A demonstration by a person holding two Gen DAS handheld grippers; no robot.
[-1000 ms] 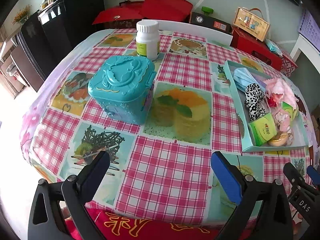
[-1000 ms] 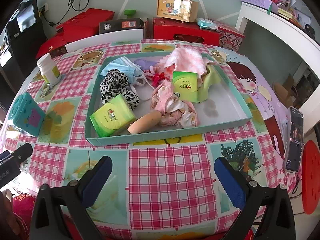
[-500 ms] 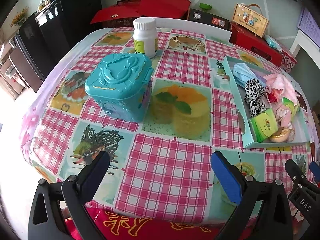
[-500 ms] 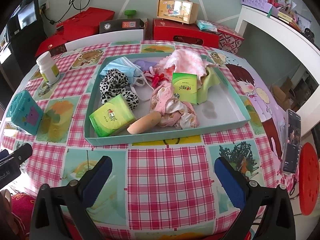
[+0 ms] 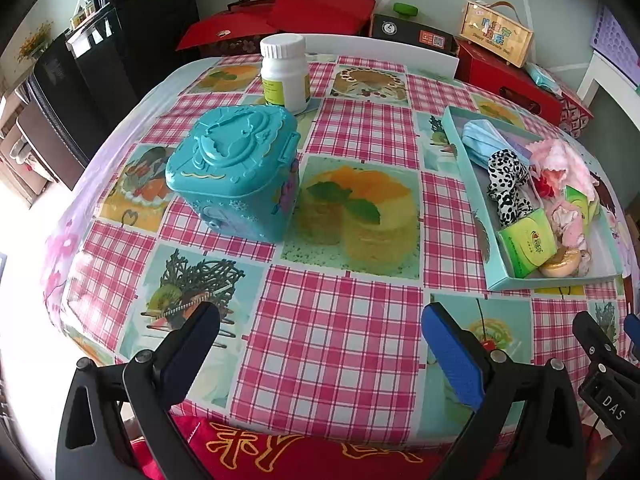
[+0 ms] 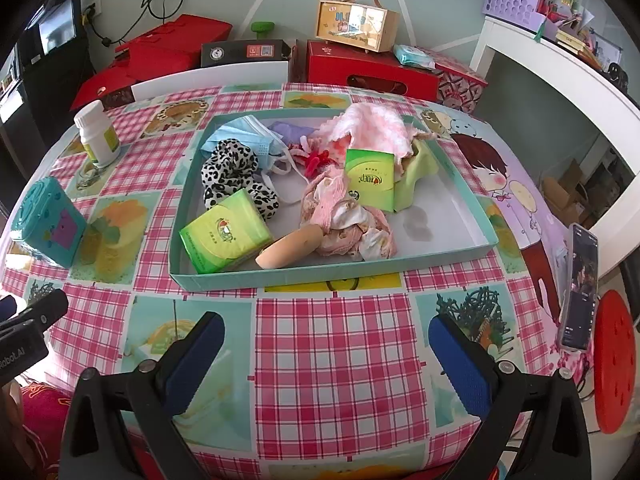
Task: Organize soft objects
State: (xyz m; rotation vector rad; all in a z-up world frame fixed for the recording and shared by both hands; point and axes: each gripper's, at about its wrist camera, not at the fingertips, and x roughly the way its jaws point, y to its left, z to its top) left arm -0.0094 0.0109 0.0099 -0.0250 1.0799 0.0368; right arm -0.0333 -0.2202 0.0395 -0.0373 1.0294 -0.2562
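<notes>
My left claw (image 5: 320, 332): spread wide with nothing between its blue pads, hanging low over the near edge of the table, so it is free to take hold of something.

My right claw (image 6: 326, 340): also spread wide and holding nothing, low over the checked tablecloth (image 6: 332, 360), facing the tray square on.

Tray (image 6: 332, 274): a shallow teal one just ahead of my right claw, and ahead and far to the right of my left claw. All the soft things I can see lie inside its walls, in a loose jumble and not sorted.

Soft things in the tray: a blue face mask (image 6: 244, 132) at the far left corner, a black-and-white spotted scrunchie (image 6: 230, 168) nearer me, a fluffy pink cloth (image 6: 372, 124) at the far side, a crumpled pink fabric bundle (image 6: 344, 220) in the middle.

Also in the tray: two green tissue packs (image 6: 226, 234), one lying near left, one propped upright, and a tan rounded piece (image 6: 288, 250) against the near wall.

Teal plastic box (image 5: 236, 172): lid shut, ahead and left of my left claw, well apart from the tray; perhaps meant to receive items.

White bottle (image 5: 285, 74): upright just beyond that box.

Stage: the pile fits either things freshly gathered or things waiting to be sorted out.
</notes>
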